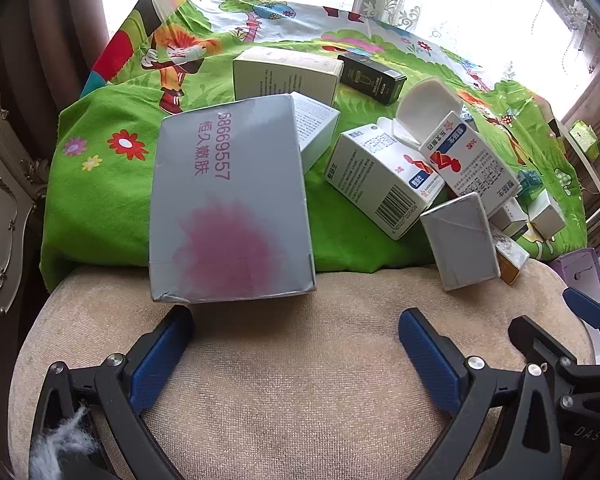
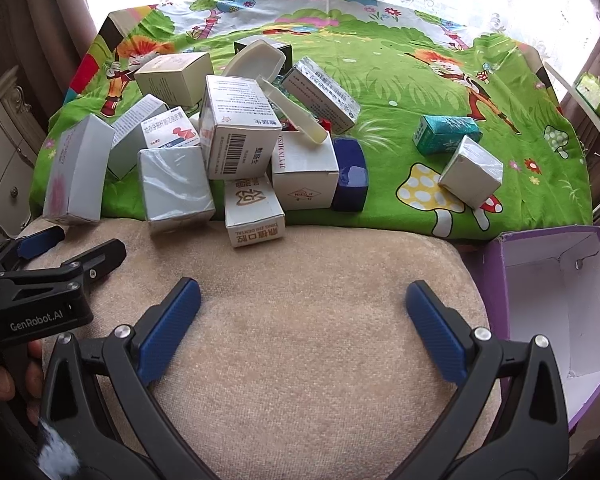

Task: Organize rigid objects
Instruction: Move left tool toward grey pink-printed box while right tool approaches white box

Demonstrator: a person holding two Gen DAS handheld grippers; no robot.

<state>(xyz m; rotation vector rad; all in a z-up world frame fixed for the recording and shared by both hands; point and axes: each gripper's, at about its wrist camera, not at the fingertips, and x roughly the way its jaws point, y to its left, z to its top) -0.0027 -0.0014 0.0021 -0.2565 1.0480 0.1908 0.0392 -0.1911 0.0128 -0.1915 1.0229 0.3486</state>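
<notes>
Both grippers hover over a beige plush cushion (image 2: 300,300), fingers spread wide and holding nothing: the left gripper (image 1: 296,332) faces a large grey carton with a pink bloom print (image 1: 230,204), the right gripper (image 2: 302,304) points at the bare cushion. By the look of it, sorting has barely begun. The open purple cardboard box with a white lining (image 2: 556,312) beside the cushion at the right shows only a bare interior, though its lower part runs out of view.

Everything else lies on a green cartoon-print cloth (image 2: 400,80). The main heap (image 2: 228,136) holds roughly a dozen small cartons, mostly white and too overlapped for an exact count, plus one dark blue glossy case (image 2: 352,176) and one white plastic hinged case (image 2: 260,60). Well apart sit two strays: one teal carton (image 2: 444,134) and one white wrapped carton (image 2: 472,170).
</notes>
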